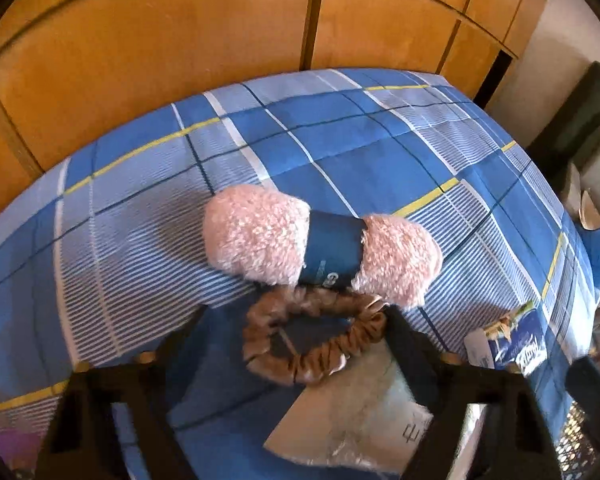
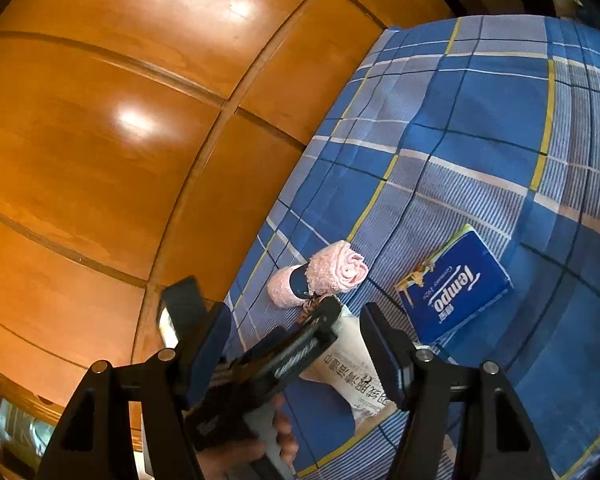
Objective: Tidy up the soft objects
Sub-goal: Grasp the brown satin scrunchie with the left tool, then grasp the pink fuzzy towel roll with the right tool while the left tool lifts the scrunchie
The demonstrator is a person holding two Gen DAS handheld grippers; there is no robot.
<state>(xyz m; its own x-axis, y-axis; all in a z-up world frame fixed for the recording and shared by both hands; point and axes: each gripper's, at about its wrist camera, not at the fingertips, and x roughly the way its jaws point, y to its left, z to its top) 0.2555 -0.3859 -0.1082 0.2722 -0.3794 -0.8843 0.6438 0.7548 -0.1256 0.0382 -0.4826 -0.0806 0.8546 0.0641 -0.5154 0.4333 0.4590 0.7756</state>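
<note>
Through my left wrist camera, my left gripper (image 1: 296,344) stood half-open around the brown satin scrunchie (image 1: 312,338); its right finger touched the ring at three o'clock, though I could not tell whether it pinched. The rolled pink towel (image 1: 320,250) lay touching it at twelve o'clock on the plaid bedsheet (image 1: 360,148), a clear plastic packet (image 1: 352,424) at six.

Through my right wrist camera, my right gripper (image 2: 296,344) hung half-open and empty. The Tempo tissue pack (image 2: 458,286) sat at two o'clock, apart from the towel. I judged sorting barely begun.
</note>
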